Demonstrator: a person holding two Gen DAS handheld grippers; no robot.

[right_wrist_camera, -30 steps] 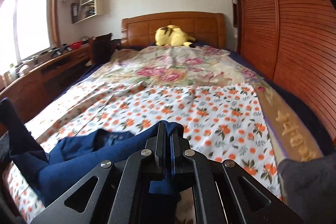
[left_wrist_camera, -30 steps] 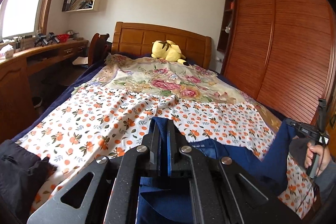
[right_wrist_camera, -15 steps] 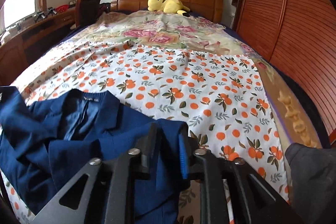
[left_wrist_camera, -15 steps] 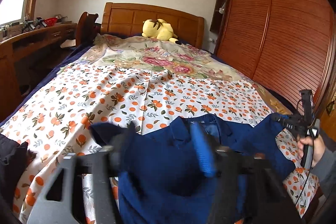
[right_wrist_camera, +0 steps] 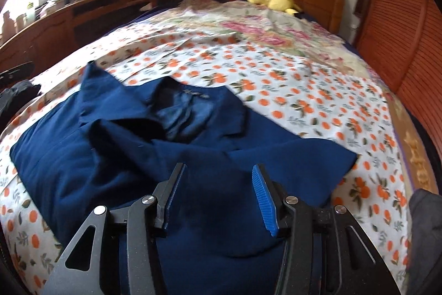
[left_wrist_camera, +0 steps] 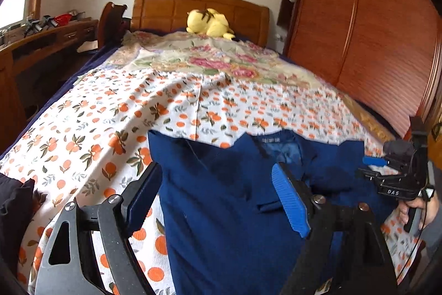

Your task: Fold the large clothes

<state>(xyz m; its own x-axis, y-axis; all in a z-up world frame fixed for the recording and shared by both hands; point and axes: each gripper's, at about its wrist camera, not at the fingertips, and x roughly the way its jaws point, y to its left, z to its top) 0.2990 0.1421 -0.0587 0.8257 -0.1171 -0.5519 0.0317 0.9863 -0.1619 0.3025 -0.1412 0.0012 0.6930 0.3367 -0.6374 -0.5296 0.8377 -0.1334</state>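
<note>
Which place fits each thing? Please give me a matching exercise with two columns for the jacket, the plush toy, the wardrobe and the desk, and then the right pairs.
Things:
1. jacket
2. plush toy
3. wardrobe
4. desk

Places:
A. along the wall under the window
B. by the headboard, at the far end of the bed
C. spread on the orange-print sheet, at the near end of the bed
D. beside the bed, opposite the window side

Pairs: 1-C, 2-B, 3-D, 4-A
</note>
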